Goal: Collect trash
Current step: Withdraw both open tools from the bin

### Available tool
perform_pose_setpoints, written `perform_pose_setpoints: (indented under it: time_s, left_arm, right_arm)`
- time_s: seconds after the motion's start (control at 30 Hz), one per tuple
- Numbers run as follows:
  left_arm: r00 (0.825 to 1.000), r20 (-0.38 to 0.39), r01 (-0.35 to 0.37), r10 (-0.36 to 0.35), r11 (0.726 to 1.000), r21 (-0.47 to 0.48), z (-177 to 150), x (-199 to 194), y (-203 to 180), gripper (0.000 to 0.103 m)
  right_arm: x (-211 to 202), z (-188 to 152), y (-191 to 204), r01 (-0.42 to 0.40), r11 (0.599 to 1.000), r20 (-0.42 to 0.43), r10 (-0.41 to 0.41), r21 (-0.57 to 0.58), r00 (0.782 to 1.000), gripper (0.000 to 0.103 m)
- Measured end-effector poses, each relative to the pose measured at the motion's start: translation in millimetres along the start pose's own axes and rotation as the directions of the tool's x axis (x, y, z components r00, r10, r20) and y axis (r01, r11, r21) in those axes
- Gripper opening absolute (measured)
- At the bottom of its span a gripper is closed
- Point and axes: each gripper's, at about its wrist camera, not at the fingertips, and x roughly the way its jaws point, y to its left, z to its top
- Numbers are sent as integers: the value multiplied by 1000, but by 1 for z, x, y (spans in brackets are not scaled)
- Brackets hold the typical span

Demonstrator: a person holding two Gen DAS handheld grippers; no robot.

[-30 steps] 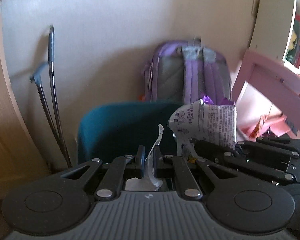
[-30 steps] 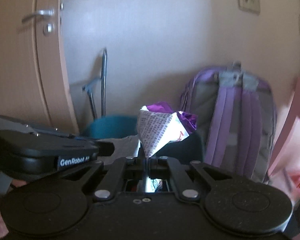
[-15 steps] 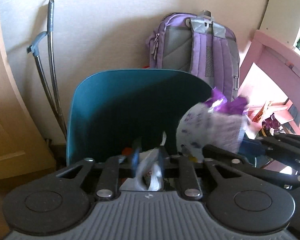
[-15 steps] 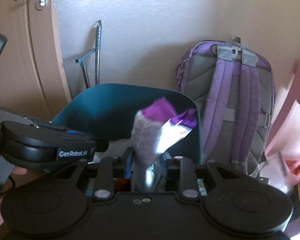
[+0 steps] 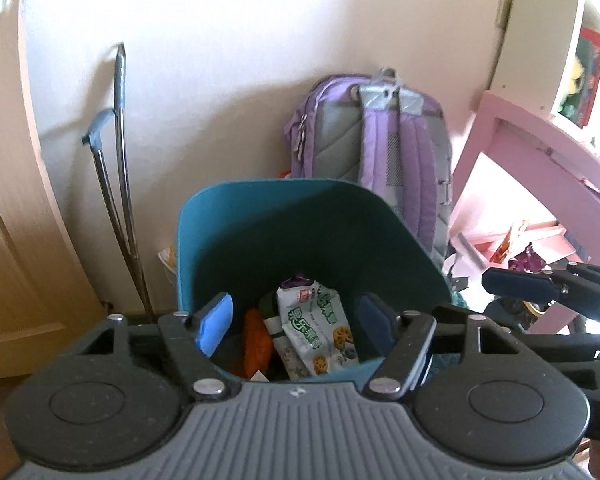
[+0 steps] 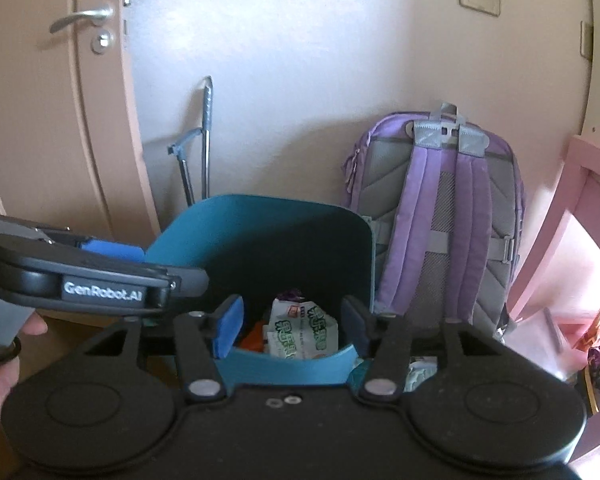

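A teal trash bin (image 5: 236, 216) (image 6: 260, 220) stands on the floor by the wall. Inside lie a white and green snack wrapper (image 5: 316, 332) (image 6: 304, 332), an orange wrapper (image 5: 256, 340) and a bit of purple wrapper (image 5: 296, 282). My left gripper (image 5: 296, 328) is open and empty just above the bin's near rim. My right gripper (image 6: 292, 328) is open and empty over the bin too; it also shows at the right of the left wrist view (image 5: 540, 292). The left gripper shows at the left of the right wrist view (image 6: 100, 276).
A purple backpack (image 5: 376, 152) (image 6: 444, 220) leans on the wall right of the bin. A metal folding frame (image 5: 116, 168) leans on the wall at left, next to a wooden door (image 6: 52, 120). Pink furniture (image 5: 532, 160) with more wrappers (image 5: 516, 248) stands at right.
Both grippers opened over the bin and let go of their wrappers, which now lie inside the bin. The cameras tilted down toward the bin.
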Motion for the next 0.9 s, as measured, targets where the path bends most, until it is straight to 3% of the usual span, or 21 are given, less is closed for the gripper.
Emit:
perform_pose_setpoints:
  time_s: [0.47,0.8,0.9]
  left_arm:
    - [998,57,16,-17,1000,21,-36,-96,-1,80]
    - [998,52,31,-31,1000,-2,-88,-128,28,89]
    - [999,41,24,-23,999,-24,-108,-125,45,98]
  right_arm:
    - [-84,-19,30,-64,998,38,65,-20,997,61]
    - [-103,-64,57,-122,992,3,122,-31,993,64]
    - [-96,-82,60,-129,991,-30,128,-21,991,64]
